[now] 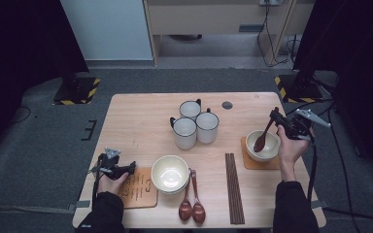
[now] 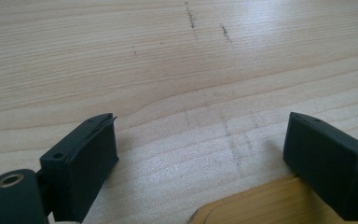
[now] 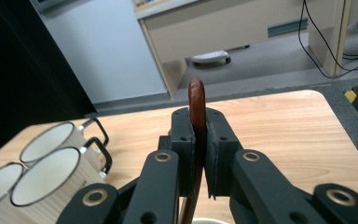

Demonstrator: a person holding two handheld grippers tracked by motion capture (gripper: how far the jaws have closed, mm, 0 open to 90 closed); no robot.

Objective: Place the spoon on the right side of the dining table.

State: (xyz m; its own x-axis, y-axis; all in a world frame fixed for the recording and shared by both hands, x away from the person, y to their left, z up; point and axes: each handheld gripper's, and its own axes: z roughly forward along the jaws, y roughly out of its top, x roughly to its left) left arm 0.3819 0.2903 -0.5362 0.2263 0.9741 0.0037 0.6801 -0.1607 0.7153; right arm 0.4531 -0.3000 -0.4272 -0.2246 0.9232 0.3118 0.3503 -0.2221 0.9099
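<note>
The right hand-held gripper (image 1: 278,119) grips a spoon (image 1: 263,138), its head in the right bowl (image 1: 262,145). The left hand-held gripper (image 1: 126,168) rests wide on the tabletop (image 1: 136,121). Two spoons (image 1: 191,206) remain unplaced.

Left claw (image 1: 132,167) agape, right claw (image 1: 274,115) clamped.

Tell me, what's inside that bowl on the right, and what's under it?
Inside the bowl sits the head of a brown spoon, its handle clamped in the right tongs. Under the bowl lies a wooden coaster; the bowl covers its middle.
</note>
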